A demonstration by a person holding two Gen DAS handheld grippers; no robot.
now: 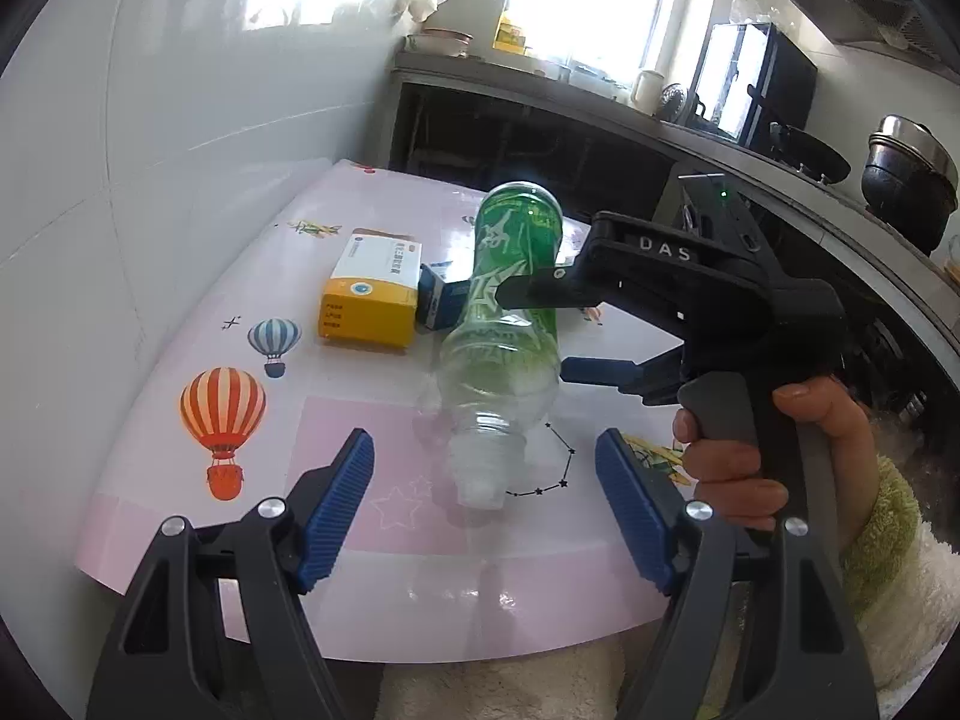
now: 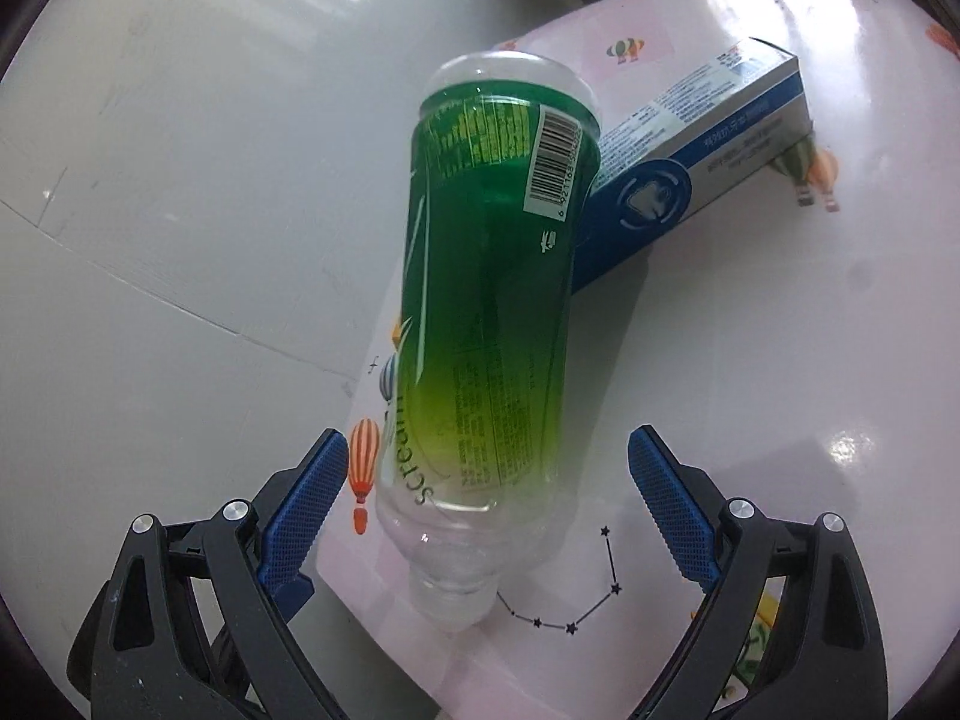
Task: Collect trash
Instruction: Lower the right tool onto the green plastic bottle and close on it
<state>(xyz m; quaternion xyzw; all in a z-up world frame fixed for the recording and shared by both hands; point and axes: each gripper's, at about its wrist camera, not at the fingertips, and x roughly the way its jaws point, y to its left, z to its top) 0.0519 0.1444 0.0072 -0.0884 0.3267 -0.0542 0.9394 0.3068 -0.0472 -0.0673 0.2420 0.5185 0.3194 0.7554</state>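
Left wrist view looks down on a table [image 1: 180,516] with a balloon-print cover, where a green-labelled plastic bottle [image 1: 510,324] lies on its side, neck toward the camera. Behind it sit a yellow box [image 1: 372,294] and a blue-and-white box [image 2: 708,162]. The right gripper [image 1: 540,330] reaches in from the right, held by a hand [image 1: 774,450] in a fluffy sleeve [image 1: 894,546], jaws spread wide around the bottle without pressing it. The left gripper [image 1: 483,516] points down at the bottle neck, jaws wide apart, holding nothing.
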